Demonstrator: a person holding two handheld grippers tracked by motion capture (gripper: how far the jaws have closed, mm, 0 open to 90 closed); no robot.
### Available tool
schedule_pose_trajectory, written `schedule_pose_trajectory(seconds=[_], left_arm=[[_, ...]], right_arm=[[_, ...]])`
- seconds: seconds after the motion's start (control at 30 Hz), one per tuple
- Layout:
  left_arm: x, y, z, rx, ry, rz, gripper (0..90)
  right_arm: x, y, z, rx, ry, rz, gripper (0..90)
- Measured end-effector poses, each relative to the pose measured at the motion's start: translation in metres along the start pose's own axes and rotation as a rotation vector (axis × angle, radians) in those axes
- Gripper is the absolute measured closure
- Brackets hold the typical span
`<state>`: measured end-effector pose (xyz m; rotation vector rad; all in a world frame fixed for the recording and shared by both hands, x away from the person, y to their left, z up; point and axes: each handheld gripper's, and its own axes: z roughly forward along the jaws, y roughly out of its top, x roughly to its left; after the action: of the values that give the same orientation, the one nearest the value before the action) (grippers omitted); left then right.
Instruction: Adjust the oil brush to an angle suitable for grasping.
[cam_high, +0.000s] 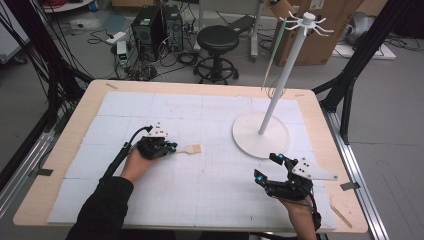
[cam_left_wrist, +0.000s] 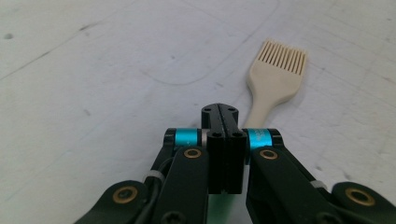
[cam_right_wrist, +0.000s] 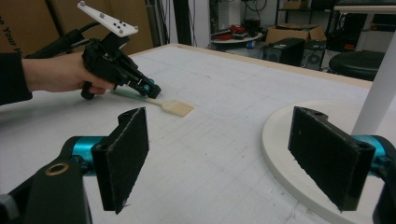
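A cream brush (cam_high: 192, 149) with a teal handle lies flat on the white mat, bristle end toward the right. My left gripper (cam_high: 172, 148) sits low over its handle, jaws pressed flush together; in the left gripper view the handle runs under the shut tips (cam_left_wrist: 219, 109) and the brush head (cam_left_wrist: 278, 70) lies beyond them. I cannot tell whether the handle is pinched. My right gripper (cam_high: 266, 166) hovers open near the front right, nothing between its pads (cam_right_wrist: 123, 154). In the right gripper view the left gripper (cam_right_wrist: 152, 90) and the brush (cam_right_wrist: 175, 107) lie ahead to the left.
A white stand with a round base (cam_high: 250, 140) and a tall pole (cam_high: 285, 75) topped by hooks stands at the right of the mat, close to my right gripper. Its base edge (cam_right_wrist: 280, 140) lies just beyond the right pad. A stool and computers stand past the table.
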<state>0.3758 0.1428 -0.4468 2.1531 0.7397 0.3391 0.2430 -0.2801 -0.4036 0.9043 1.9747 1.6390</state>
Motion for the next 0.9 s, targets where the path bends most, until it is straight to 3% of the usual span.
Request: schedule_pose_trajectory(seconds=[0.23,0.9], left_arm=[[-0.023,0.002,0.004,0.006,-0.101,0.031,89.9],[-0.076,0.006,0.010,0.006,-0.299,0.142,89.8]], right_arm=[[0.000,0.000,-0.001,-0.004,0.002,0.005,19.2],[0.002,0.000,0.000,0.003,0.004,0.001,19.2]])
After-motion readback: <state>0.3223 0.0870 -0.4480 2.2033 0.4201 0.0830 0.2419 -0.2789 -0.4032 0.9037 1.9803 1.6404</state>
